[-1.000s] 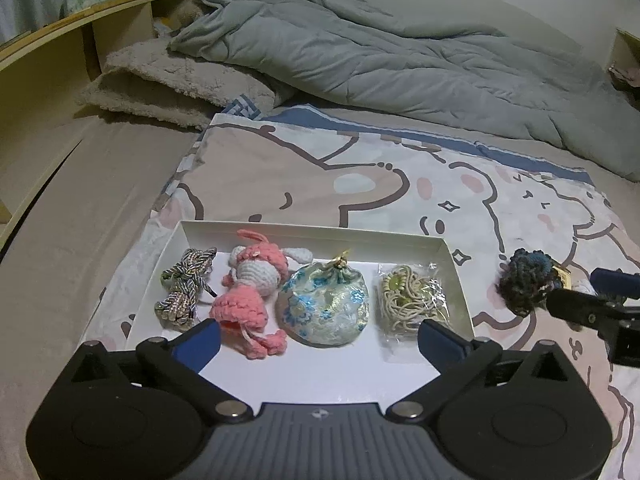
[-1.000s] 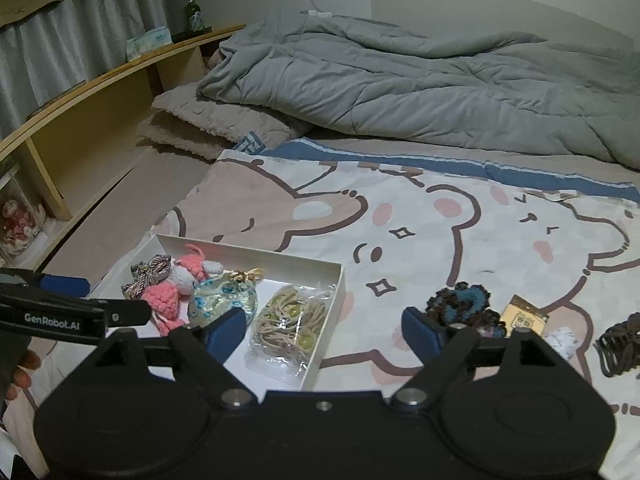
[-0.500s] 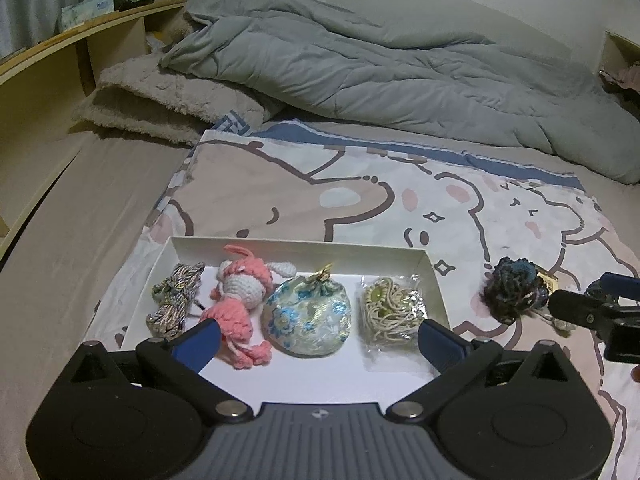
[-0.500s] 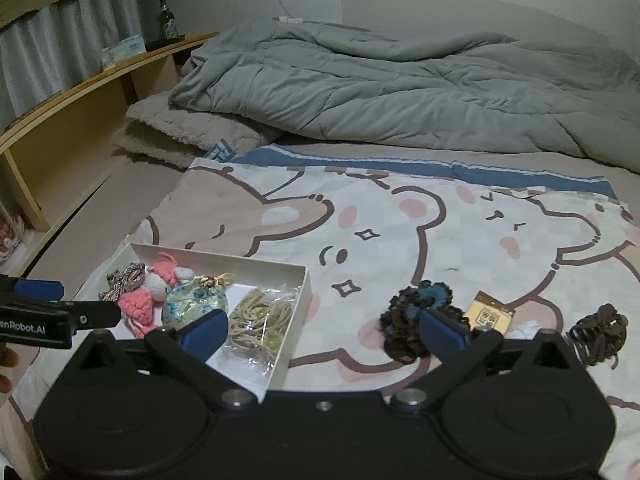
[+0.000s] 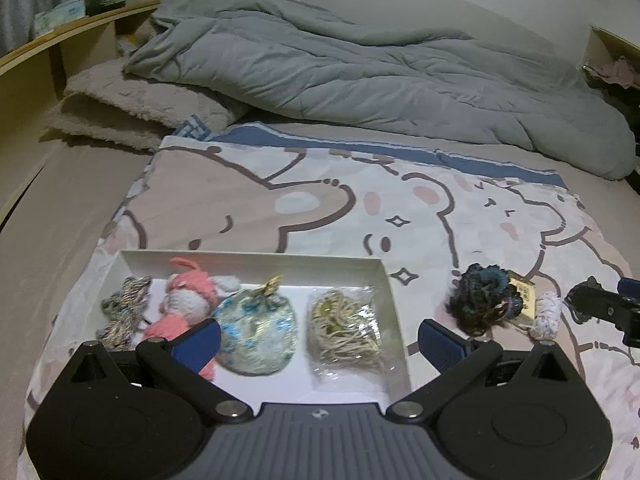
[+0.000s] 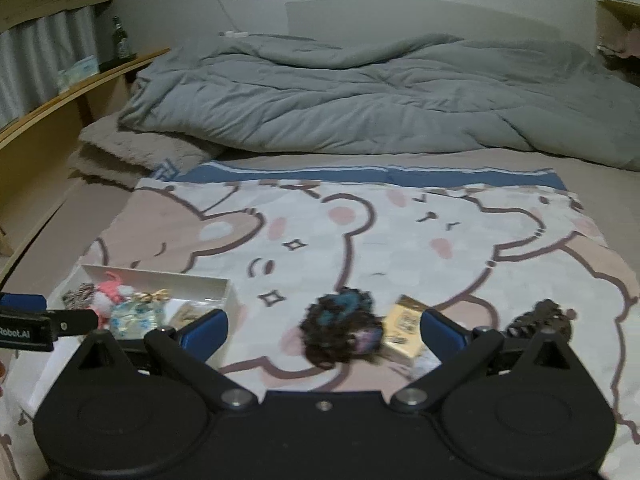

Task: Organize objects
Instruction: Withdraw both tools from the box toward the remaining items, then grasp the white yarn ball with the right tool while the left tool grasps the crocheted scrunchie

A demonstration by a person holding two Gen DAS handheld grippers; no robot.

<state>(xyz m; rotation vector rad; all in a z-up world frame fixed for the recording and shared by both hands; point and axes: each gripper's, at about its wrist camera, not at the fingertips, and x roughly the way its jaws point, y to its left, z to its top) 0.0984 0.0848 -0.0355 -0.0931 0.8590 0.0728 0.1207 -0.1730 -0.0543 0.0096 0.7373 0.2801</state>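
A white tray (image 5: 256,258) lies on the cartoon bear blanket. It holds a striped cord bundle (image 5: 124,312), a pink knitted doll (image 5: 186,304), a blue floral pouch (image 5: 258,332) and a bag of beige hair ties (image 5: 344,332). My left gripper (image 5: 320,344) is open above the tray's near side. To the tray's right lie a dark blue scrunchie (image 6: 340,328), a yellow packet (image 6: 404,328), a small white item (image 5: 546,316) and a dark hair clip (image 6: 538,318). My right gripper (image 6: 324,336) is open, with the scrunchie and packet between its fingers' lines.
A rumpled grey duvet (image 6: 380,96) covers the far half of the bed, with a beige fleece blanket (image 5: 132,108) at its left. A wooden shelf (image 6: 60,100) with a bottle (image 6: 120,40) runs along the left side.
Both grippers have drawn back and shifted right. The right gripper now faces the scrunchie and packet instead of the tray's edge. Nothing was picked up.
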